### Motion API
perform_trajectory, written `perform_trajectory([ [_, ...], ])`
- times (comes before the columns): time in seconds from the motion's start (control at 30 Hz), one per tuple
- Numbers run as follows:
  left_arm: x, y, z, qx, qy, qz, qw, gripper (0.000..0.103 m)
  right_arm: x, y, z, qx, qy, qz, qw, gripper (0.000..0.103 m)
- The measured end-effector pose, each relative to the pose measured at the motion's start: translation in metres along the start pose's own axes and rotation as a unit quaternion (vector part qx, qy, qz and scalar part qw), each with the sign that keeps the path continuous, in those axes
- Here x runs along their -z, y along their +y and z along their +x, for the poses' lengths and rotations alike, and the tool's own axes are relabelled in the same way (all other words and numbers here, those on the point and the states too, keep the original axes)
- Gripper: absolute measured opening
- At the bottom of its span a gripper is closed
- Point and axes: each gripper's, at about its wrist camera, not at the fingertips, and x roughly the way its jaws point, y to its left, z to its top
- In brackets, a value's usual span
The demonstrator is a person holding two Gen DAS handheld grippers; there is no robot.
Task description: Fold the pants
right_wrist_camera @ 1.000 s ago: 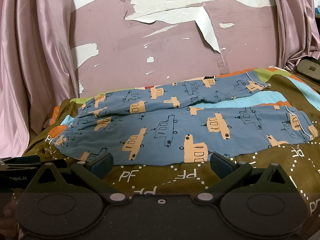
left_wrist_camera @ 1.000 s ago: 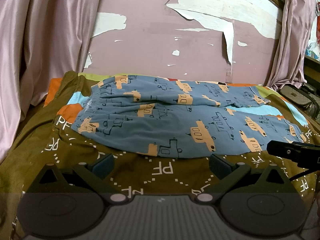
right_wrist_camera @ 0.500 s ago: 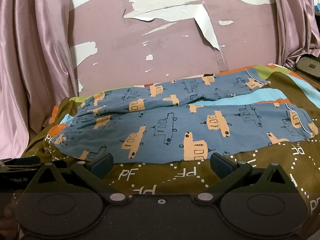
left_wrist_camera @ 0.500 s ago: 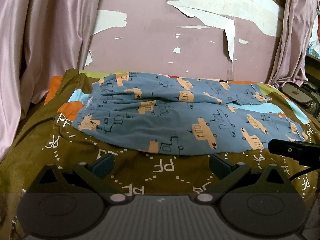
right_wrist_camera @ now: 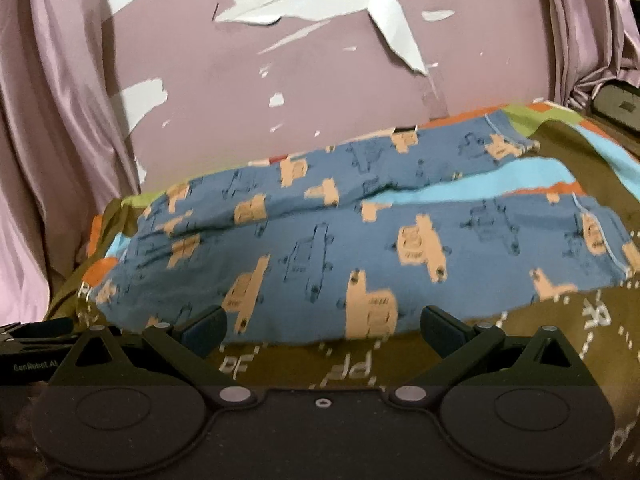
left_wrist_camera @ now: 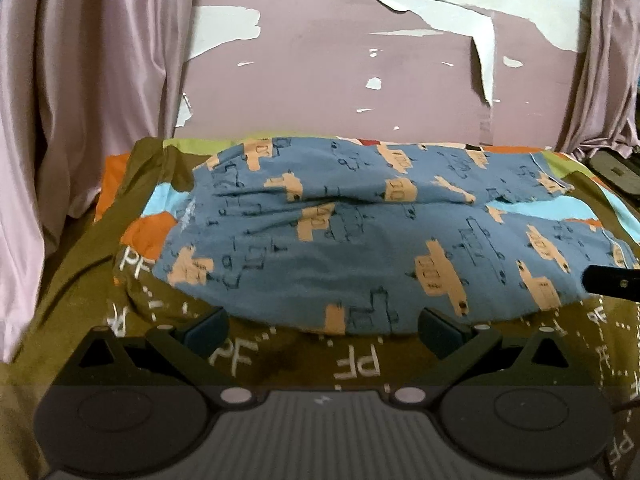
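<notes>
Pants (left_wrist_camera: 360, 248) flat on bed (left_wrist_camera: 360, 364), legs apart. I keep L gripper (left_wrist_camera: 322, 330) & R gripper (right_wrist_camera: 322, 330) low at near hem w/ fingers wide open, empty, prob. for the 1st pinch.

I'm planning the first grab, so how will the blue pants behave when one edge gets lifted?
The pants look like thin, wrinkled fabric, so they will probably sag and drape rather than hold shape. The far leg lies apart, so it may trail. They likely drag the bedspread little.
</notes>
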Motion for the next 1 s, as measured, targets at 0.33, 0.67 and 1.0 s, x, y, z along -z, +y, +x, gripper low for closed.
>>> perform_trajectory([
  [0.33,-0.100,0.005,0.024,-0.075,0.066,0.108,0.9892,0.103,-0.065,-0.027,0.025,-0.021,0.008,-0.069,0.997,0.103],
  [0.67,-0.204,0.044,0.076,-0.090,0.060,0.161,0.9809,0.103,-0.170,-0.015,0.131,-0.109,0.043,-0.231,0.966,0.103],
  [1.0,-0.215,0.085,0.183,-0.051,0.063,0.189,0.9787,0.103,-0.215,0.010,0.283,-0.194,0.073,-0.309,0.928,0.102],
])
